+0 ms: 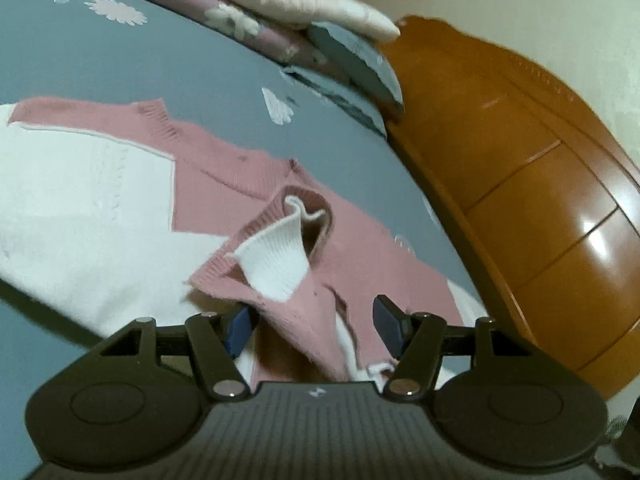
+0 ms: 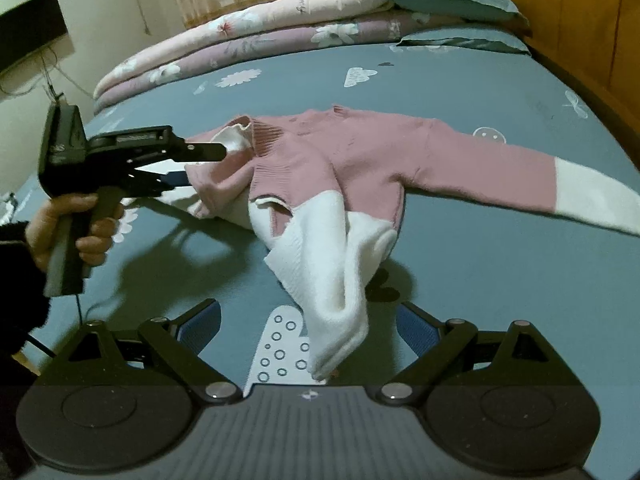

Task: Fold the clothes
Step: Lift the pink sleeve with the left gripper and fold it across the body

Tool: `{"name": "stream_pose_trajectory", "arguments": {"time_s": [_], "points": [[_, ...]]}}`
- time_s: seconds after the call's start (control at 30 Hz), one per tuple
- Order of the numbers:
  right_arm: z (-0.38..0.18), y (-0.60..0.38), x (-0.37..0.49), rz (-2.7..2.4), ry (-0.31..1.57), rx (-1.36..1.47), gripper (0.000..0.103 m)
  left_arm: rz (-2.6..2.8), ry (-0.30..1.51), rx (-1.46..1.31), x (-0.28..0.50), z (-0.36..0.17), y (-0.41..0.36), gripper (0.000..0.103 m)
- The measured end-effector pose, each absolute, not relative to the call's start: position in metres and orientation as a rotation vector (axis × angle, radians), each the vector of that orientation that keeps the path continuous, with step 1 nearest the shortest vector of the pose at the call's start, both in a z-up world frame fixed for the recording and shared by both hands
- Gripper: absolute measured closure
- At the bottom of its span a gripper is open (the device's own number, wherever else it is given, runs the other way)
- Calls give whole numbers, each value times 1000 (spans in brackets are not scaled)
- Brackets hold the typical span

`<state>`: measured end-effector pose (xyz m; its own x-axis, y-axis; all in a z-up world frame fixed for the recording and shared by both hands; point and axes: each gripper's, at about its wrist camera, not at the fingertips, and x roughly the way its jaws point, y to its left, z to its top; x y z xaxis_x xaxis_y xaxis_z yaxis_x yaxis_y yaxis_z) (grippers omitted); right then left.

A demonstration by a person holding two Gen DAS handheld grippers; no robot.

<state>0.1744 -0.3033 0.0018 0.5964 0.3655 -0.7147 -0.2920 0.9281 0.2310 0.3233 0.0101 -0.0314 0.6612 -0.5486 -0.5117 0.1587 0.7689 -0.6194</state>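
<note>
A pink sweater (image 2: pixel 360 152) with a white lower half and white cuffs lies crumpled on the blue-grey bed sheet (image 2: pixel 500 280). One sleeve stretches out to the right and ends in a white cuff (image 2: pixel 592 196). My left gripper (image 2: pixel 204 166), held in a person's hand (image 2: pixel 60 232), points at the sweater's left side. In the left wrist view the left gripper (image 1: pixel 314 328) has its blue pads apart, with bunched pink fabric (image 1: pixel 304 320) between them and a folded-back white cuff (image 1: pixel 276 260) just ahead. My right gripper (image 2: pixel 310 332) stands open, with a white end of the sweater (image 2: pixel 340 332) lying between its fingers.
Folded floral quilts (image 2: pixel 240 40) and grey pillows (image 2: pixel 452 0) are stacked along the bed's far side. A wooden headboard (image 1: pixel 520 180) borders the bed on the right. A dark screen (image 2: pixel 28 28) hangs on the wall at left.
</note>
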Motion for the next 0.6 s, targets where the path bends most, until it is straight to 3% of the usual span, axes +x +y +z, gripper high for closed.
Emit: {"name": "stream_pose_trajectory", "arguments": {"time_s": [0.23, 0.37, 0.47, 0.6], "points": [[-13, -307, 171, 382, 896, 133, 6, -405, 737, -560, 329, -43, 4, 52], [-17, -308, 166, 367, 890, 131, 8, -366, 760, -552, 334, -48, 12, 77], [-18, -312, 164, 363, 878, 143, 20, -360, 764, -499, 332, -42, 12, 90], [-26, -323, 167, 391, 872, 268, 28, -368, 758, -381, 326, -30, 4, 94]]}}
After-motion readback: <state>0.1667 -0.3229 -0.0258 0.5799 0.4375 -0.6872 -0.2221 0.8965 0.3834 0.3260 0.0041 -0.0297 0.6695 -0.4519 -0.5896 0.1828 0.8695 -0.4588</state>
